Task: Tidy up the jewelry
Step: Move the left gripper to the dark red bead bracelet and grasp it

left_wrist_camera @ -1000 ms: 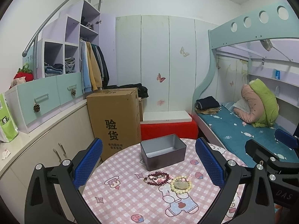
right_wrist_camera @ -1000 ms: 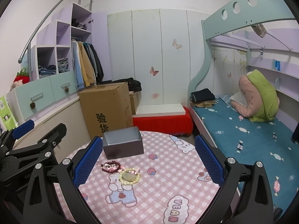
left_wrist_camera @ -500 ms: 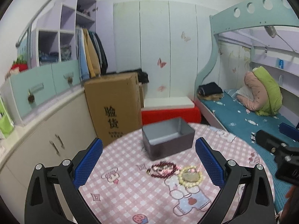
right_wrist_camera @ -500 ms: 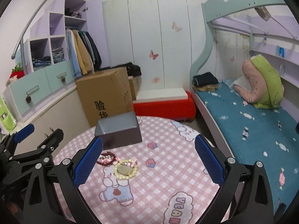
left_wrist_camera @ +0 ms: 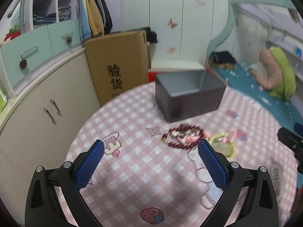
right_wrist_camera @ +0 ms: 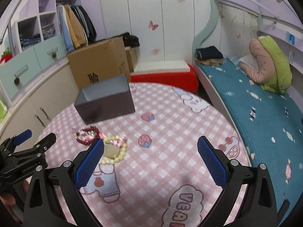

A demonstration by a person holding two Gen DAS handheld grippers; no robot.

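Observation:
A dark red bead bracelet (left_wrist_camera: pixel 184 137) and a cream bead bracelet (left_wrist_camera: pixel 224 147) lie side by side on the round pink checked table (left_wrist_camera: pixel 144 162). An open grey box (left_wrist_camera: pixel 189 93) stands behind them. My left gripper (left_wrist_camera: pixel 150 162) is open and empty, above the table just short of the red bracelet. In the right wrist view the red bracelet (right_wrist_camera: pixel 88 134), cream bracelet (right_wrist_camera: pixel 114 149) and box (right_wrist_camera: pixel 105 99) lie left of my right gripper (right_wrist_camera: pixel 150 160), which is open and empty; its left finger overlaps the cream bracelet.
A tall cardboard box (left_wrist_camera: pixel 117 62) and a curved cabinet (left_wrist_camera: pixel 45 102) stand left of the table. A red bench (right_wrist_camera: pixel 164 75) is behind it. A bed with a blue sheet (right_wrist_camera: pixel 261 111) runs along the right.
Both grippers have moved forward and down toward the table. The bracelets and the box now look larger and closer. Nothing has been taken hold of.

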